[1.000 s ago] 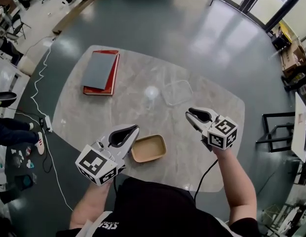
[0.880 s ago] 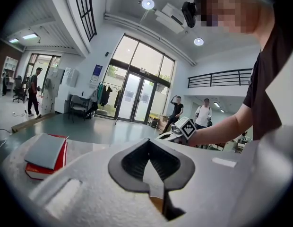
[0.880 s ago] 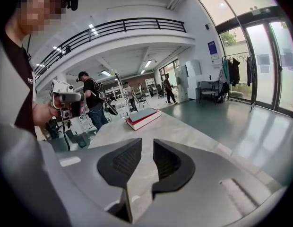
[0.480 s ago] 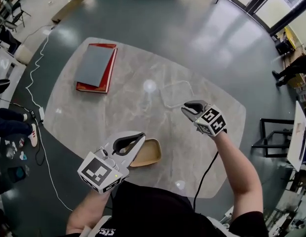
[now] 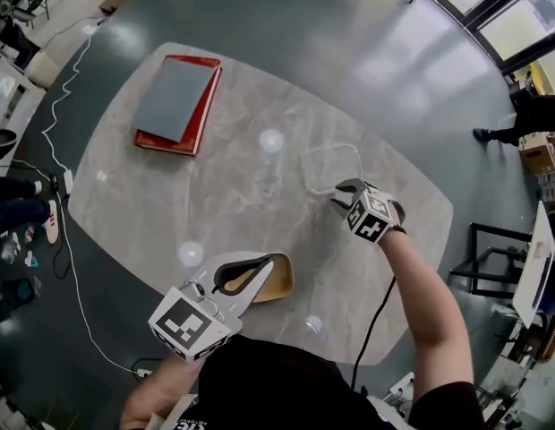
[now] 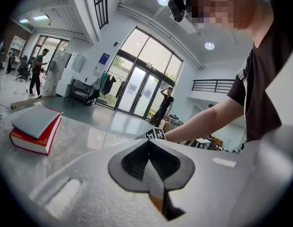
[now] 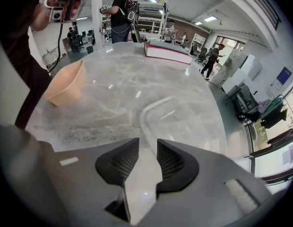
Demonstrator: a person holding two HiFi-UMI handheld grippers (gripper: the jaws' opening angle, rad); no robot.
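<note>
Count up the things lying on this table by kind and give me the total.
Books: 2 (a grey book lying on a red book)
Tan bowl: 1
Clear plastic container: 1
Total: 4

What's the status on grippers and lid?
Right gripper open, at lid edge, not gripping. Left gripper shut, empty, by bowl. Nothing blocks lid.

Grey floor (image 5: 349,25), seemingly glass doors (image 6: 137,89)
</note>
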